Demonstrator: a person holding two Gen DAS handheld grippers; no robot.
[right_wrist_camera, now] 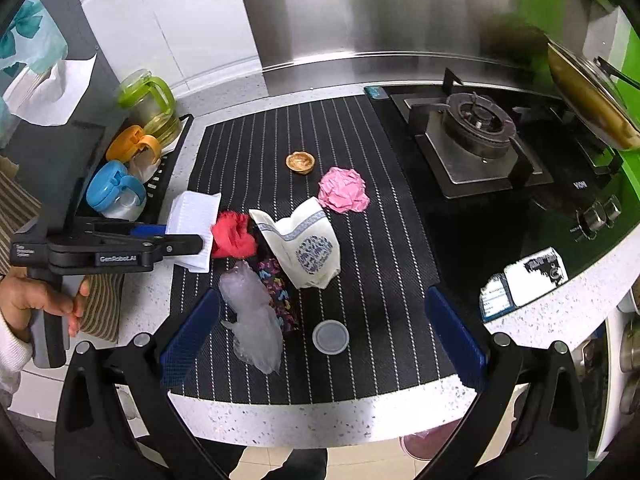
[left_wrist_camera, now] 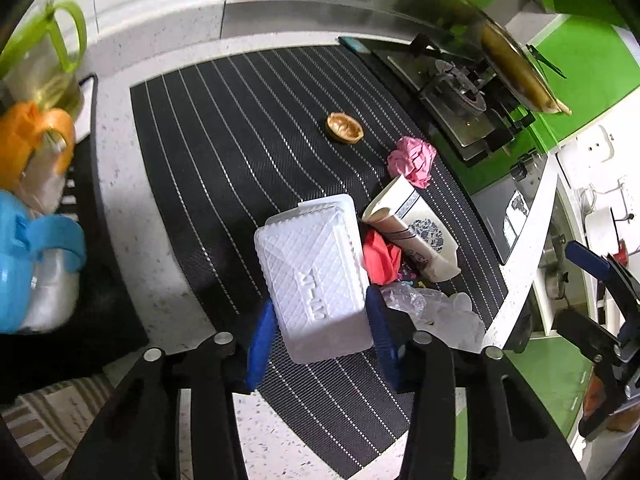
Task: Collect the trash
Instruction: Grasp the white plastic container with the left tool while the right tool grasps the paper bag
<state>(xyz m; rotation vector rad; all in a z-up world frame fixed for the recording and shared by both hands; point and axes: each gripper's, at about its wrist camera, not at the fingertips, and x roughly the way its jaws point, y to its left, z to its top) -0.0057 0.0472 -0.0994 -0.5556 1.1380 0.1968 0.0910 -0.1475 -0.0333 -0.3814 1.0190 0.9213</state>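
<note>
Blue left gripper [left_wrist_camera: 322, 338] pads clamp the white foam box [left_wrist_camera: 310, 280] across its short width, its long axis running away toward the striped mat's [left_wrist_camera: 224, 152] centre; right gripper [right_wrist_camera: 320, 332] gapes empty

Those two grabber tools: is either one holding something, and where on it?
The left gripper pinches the white foam box across its near end; the right gripper holds nothing.

Place: home kitchen | evidence: black glass gas stove [right_wrist_camera: 476, 140], steel backsplash [right_wrist_camera: 400, 12], speckled white countertop [right_wrist_camera: 320, 412] (cluttered).
</note>
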